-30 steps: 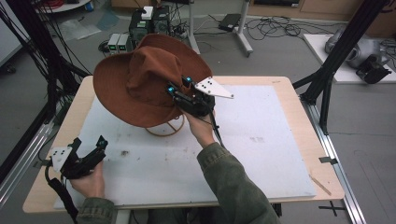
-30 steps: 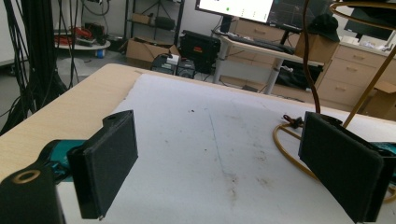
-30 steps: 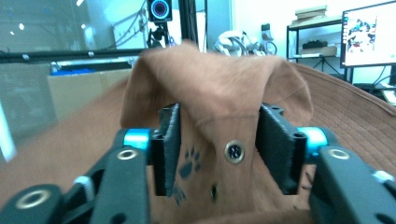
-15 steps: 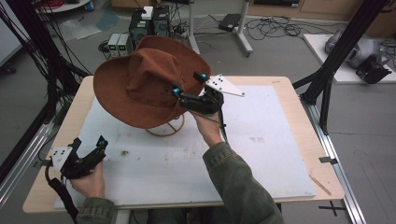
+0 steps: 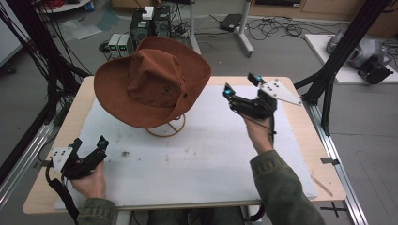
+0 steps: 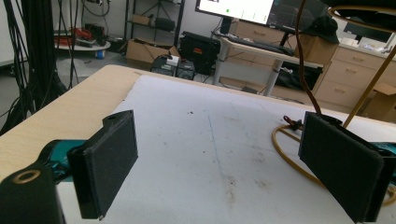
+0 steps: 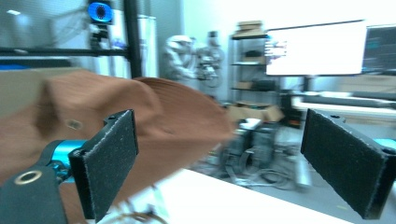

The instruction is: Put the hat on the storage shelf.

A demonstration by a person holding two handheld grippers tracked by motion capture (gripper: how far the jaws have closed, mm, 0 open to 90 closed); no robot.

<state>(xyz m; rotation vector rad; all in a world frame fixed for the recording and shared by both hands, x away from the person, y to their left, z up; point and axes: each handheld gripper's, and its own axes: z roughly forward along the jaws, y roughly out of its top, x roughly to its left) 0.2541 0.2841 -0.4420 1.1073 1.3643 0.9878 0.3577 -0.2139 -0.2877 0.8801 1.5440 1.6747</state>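
Hat sits tilted on its stand; it may slide off. Right gripper fingers just opened, empty; left gripper fingers released.

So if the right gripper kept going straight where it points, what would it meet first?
Probably the floppy brown felt hat on its wire stand; the right gripper, jaws just opened, aims past its brim, though depth is unclear.

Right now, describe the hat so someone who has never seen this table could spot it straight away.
Start at the wooden table topped with a white mat. Toward its far left, a thin golden wire stand rises from a ring base on the mat. The hat sits tilted on top of it: rust-brown, wide-brimmed, with a dented crown, the one big soft thing there.
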